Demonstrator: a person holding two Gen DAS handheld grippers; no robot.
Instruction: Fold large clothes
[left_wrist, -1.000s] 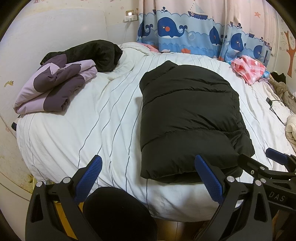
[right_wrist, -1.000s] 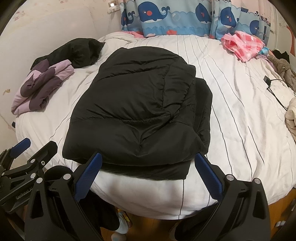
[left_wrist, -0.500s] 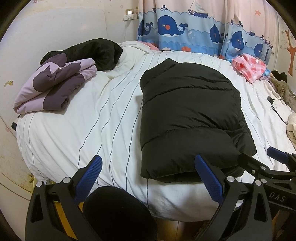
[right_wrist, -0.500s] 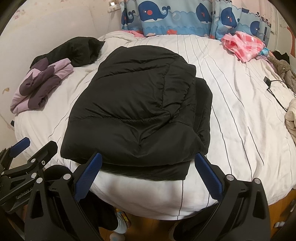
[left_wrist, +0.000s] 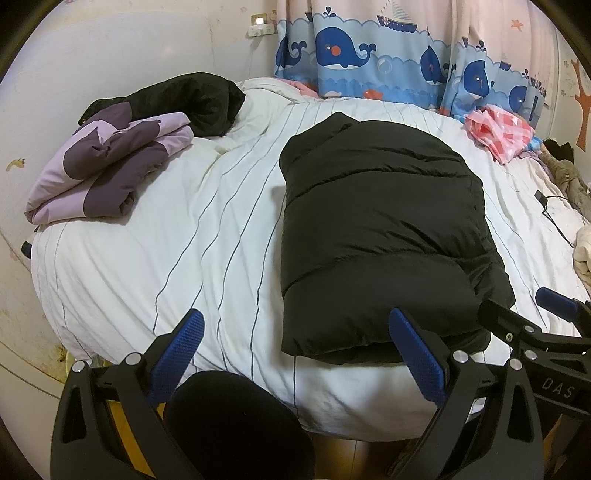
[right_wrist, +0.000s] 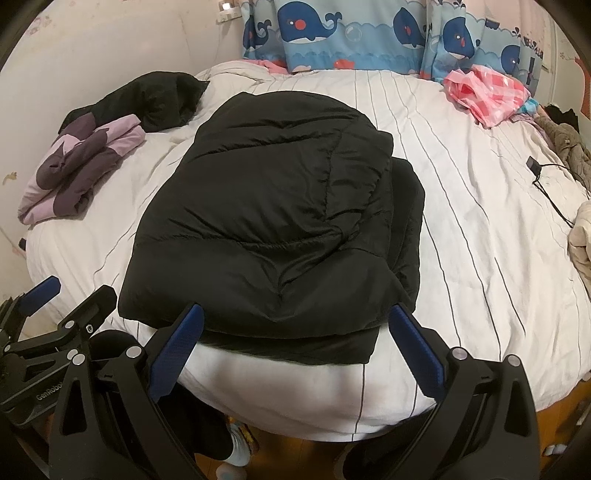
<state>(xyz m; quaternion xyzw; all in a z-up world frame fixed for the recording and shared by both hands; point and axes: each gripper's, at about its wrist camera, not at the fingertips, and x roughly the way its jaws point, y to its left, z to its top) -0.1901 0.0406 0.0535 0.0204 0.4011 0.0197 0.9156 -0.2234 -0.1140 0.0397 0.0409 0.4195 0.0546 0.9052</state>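
Observation:
A black puffer jacket (left_wrist: 380, 236) lies folded into a thick rectangle on the white striped bed (left_wrist: 177, 236); it also shows in the right wrist view (right_wrist: 273, 229), reaching the bed's near edge. My left gripper (left_wrist: 295, 343) is open and empty, held off the near edge, left of the jacket's near end. My right gripper (right_wrist: 295, 332) is open and empty, just short of the jacket's near edge. Each gripper shows at the side of the other's view.
A folded purple garment (left_wrist: 107, 170) and a black garment (left_wrist: 192, 99) lie at the far left. A pink checked cloth (left_wrist: 498, 129) lies far right. A cable with a plug (right_wrist: 543, 177) lies at the right. Whale-print curtain (left_wrist: 369, 55) hangs behind the bed.
Both grippers stay open and nearly still. The views have shifted only slightly; the jacket has not moved.

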